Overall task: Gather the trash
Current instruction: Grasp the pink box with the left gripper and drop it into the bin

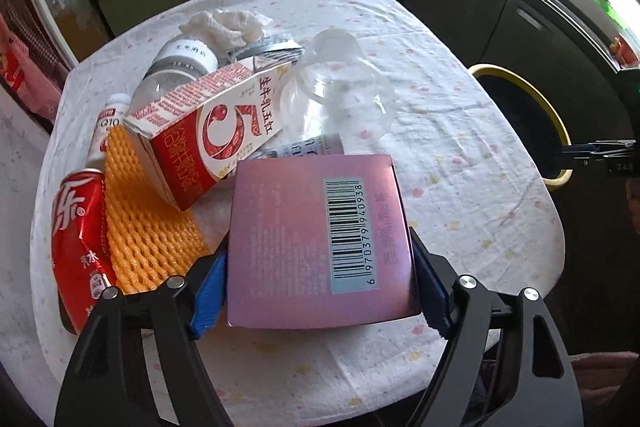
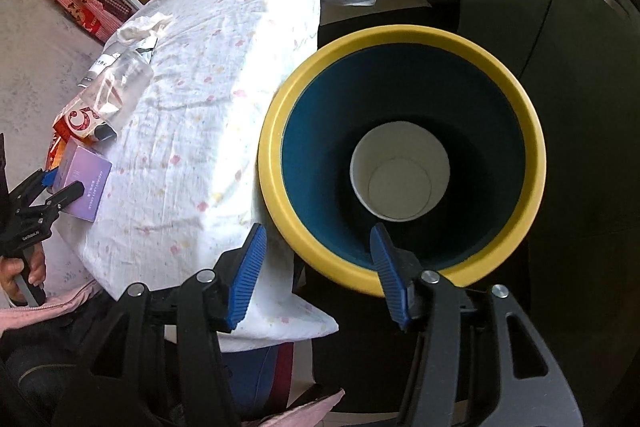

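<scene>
Cup (image 2: pixel 400 175) (right view only) in bin (image 2: pixel 276 163)

On the bench (image 1: pixel 460 155), the box (image 1: pixel 320 243) lies nearest, between the left gripper's (image 1: pixel 316 291) fingers. The carton (image 1: pixel 208 135) sits at its eleven o'clock, the can (image 1: pixel 78 243) at nine, the cup (image 1: pixel 340 95) at twelve. The bin (image 2: pixel 400 163) stands off the bench's edge at three o'clock, a paper cup (image 2: pixel 400 175) inside.

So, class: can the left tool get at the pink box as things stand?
Probably yes: the left tool already straddles the pink box, a blue finger on each side, nothing on top of it.
</scene>
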`<state>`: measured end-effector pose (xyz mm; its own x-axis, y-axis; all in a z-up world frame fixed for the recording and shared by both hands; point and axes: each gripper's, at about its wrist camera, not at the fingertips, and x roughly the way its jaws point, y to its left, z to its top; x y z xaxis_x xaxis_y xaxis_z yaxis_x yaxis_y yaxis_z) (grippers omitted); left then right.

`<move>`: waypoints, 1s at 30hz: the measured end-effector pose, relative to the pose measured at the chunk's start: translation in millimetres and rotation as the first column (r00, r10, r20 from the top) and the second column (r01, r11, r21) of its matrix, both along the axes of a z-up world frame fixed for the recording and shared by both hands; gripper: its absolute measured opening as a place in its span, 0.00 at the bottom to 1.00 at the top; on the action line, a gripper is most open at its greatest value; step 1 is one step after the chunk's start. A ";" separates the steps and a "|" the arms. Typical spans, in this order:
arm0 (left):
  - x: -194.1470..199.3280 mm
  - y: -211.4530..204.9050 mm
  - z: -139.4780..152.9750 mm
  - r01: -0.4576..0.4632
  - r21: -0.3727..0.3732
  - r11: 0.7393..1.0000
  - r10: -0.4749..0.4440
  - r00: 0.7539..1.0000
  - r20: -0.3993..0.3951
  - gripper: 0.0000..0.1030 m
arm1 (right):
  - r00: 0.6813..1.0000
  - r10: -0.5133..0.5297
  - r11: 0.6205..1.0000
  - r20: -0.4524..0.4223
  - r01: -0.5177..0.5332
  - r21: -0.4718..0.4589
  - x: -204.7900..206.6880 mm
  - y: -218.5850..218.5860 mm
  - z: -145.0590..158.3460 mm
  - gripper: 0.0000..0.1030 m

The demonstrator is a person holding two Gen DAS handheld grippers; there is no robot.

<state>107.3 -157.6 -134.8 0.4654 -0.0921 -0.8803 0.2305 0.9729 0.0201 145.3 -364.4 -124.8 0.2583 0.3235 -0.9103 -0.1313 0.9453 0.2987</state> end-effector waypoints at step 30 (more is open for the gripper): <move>75.2 -269.5 26.3 0.477 -0.100 0.873 -0.476 0.879 0.031 0.75 | 0.981 -0.188 0.982 0.054 0.187 0.030 -77.4 -91.7 7.5 0.51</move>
<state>182.5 -427.0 -108.5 0.3475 -0.3924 -0.8516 0.6667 0.7421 -0.0699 67.9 -456.1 -117.3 0.3670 0.2863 -0.8851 0.0306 0.9472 0.3191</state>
